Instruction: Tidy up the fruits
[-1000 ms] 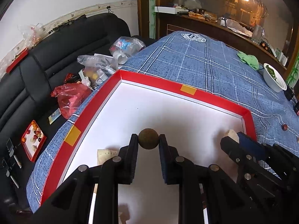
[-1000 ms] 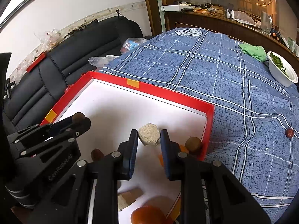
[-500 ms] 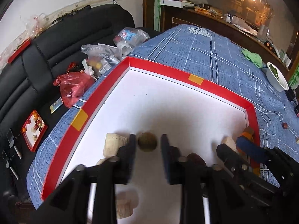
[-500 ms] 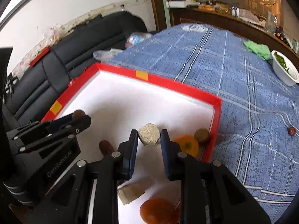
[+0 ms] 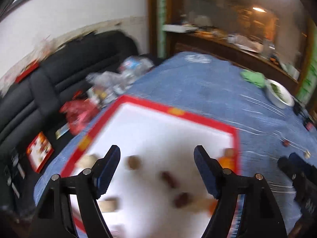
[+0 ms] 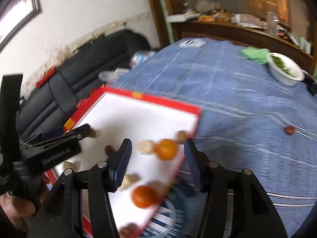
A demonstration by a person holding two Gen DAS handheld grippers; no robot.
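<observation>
Nearest to me, my left gripper [image 5: 157, 154] is spread wide with nothing between its fingers; the small brown fruit [image 5: 134, 162] lies on the white floor of the red-rimmed tray [image 5: 174, 112], between and just beyond the fingers. My right gripper [image 6: 157, 147] is likewise released, its fingers framing the pale lumpy fruit [image 6: 146, 147] and an orange [image 6: 166, 149] that touch each other on the tray floor. A second orange [image 6: 144, 196] sits closer, near the tray's right rim. Motion blur smears the other pieces in the tray, so I cannot name them. Farther off on the blue checked desk [image 6: 227, 91] lie a small red fruit [image 6: 289, 130], a white bowl of greens [image 6: 285, 71] and a green cloth [image 6: 255, 53]. A black sofa [image 5: 49, 75] with bags flanks the left.
</observation>
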